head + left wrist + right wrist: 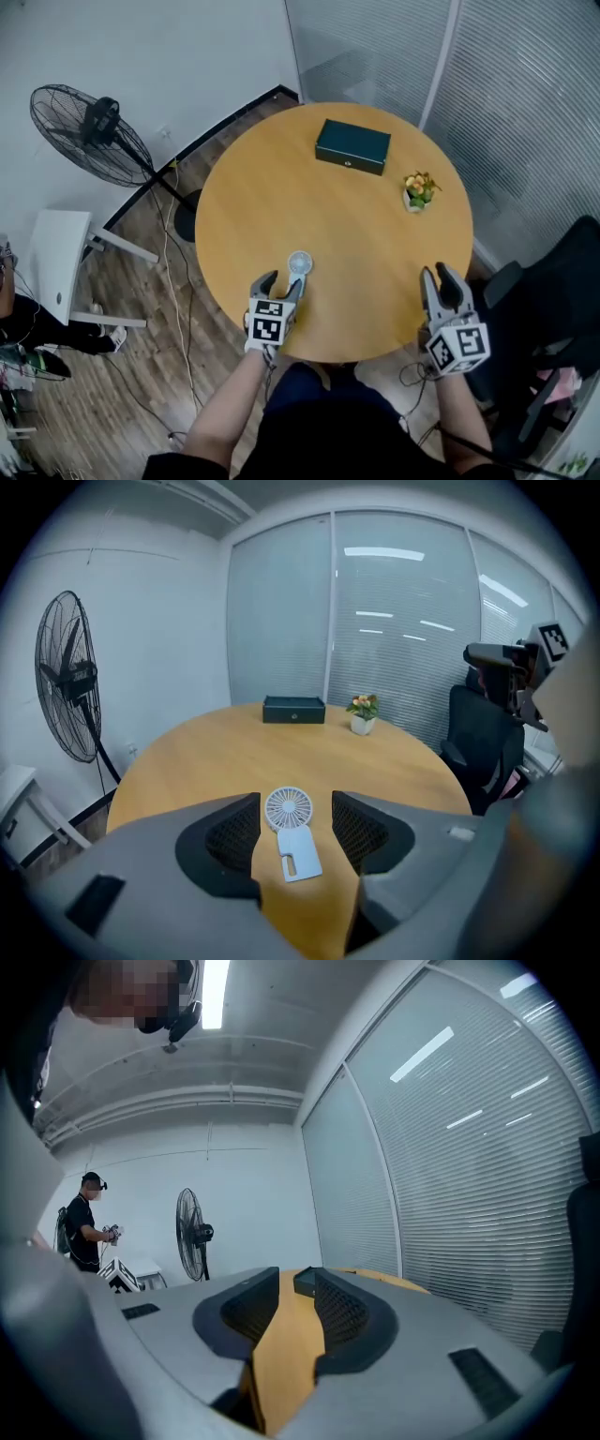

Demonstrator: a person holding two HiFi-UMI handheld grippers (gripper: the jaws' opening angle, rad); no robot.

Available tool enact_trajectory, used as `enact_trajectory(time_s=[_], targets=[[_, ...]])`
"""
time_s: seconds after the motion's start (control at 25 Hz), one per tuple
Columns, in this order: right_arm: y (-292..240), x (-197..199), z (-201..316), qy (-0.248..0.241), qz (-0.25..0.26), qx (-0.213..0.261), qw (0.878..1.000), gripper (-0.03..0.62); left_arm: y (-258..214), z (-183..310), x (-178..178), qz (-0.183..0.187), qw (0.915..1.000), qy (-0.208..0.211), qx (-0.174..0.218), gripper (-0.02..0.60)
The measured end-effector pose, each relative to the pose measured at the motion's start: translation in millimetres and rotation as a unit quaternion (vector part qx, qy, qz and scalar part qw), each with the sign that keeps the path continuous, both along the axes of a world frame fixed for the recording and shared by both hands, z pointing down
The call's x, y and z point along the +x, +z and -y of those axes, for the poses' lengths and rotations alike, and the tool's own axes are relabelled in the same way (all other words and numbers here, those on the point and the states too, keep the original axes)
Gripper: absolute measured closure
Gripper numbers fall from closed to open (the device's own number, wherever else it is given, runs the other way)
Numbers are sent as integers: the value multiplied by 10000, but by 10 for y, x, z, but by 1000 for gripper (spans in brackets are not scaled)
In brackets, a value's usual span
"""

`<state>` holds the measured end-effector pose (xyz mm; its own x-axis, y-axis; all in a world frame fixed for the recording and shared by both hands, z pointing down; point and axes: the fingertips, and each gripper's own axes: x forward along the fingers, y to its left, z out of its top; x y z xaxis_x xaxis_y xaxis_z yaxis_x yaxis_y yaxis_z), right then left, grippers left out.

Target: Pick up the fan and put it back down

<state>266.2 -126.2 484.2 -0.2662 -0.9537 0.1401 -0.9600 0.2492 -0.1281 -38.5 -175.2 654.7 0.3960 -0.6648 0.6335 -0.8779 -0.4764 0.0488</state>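
Observation:
A small white handheld fan (pixel 299 263) lies flat on the round wooden table (pixel 281 187), near its front edge. In the left gripper view the fan (pixel 289 810) rests with its round head pointing away and its handle pointing toward the camera. My left gripper (pixel 281 283) is open and tilted down over it; the fan sits between the two fingertips, and neither pad touches it. My right gripper (pixel 437 277) is open and holds nothing, hovering over the table's front right edge. In its own view only bare tabletop shows between its jaws (pixel 298 1302).
A dark green box (pixel 352 146) and a small potted plant (pixel 419 190) stand at the table's far side. A black floor fan (pixel 89 131) stands at the left with cables on the floor. A white stool (pixel 61 262) is nearby, and a black chair (pixel 553 309) stands at the right.

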Motion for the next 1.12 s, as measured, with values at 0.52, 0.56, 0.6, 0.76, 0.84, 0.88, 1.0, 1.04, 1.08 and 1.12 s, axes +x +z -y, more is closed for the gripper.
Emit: enact_trajectory(time_s=[0.52, 0.56, 0.6, 0.76, 0.84, 0.88, 1.0, 1.04, 1.08, 1.12], targets=[[313, 244, 96, 564, -102, -417, 9975, 471, 1001, 292, 123, 422, 9935, -278, -1022, 304], [327, 264, 72, 615, -112, -442, 9971, 471, 1040, 319, 125, 412, 9927, -331, -1080, 298], [338, 287, 46, 666, -118, -464, 9966, 471, 1049, 365, 133, 381, 9927, -383, -1077, 291], [385, 362, -8, 801, -134, -538, 9952, 473, 1063, 531, 191, 258, 9933, -484, -1019, 287], [408, 376, -11, 831, -138, -556, 9949, 473, 1114, 544, 226, 290, 9928, -439, -1074, 287], [416, 376, -13, 836, -119, -555, 9949, 474, 1141, 546, 241, 299, 9926, -413, -1103, 288], [431, 339, -14, 788, -18, -524, 9955, 476, 1213, 548, 224, 381, 9915, -362, -1193, 306], [437, 319, -7, 759, 4, -518, 9958, 477, 1220, 554, 221, 376, 9914, -321, -1209, 337], [442, 297, 4, 728, 19, -516, 9960, 479, 1217, 561, 227, 351, 9916, -260, -1219, 339], [447, 276, 17, 695, 29, -518, 9962, 480, 1210, 563, 237, 327, 9917, -186, -1227, 342]])
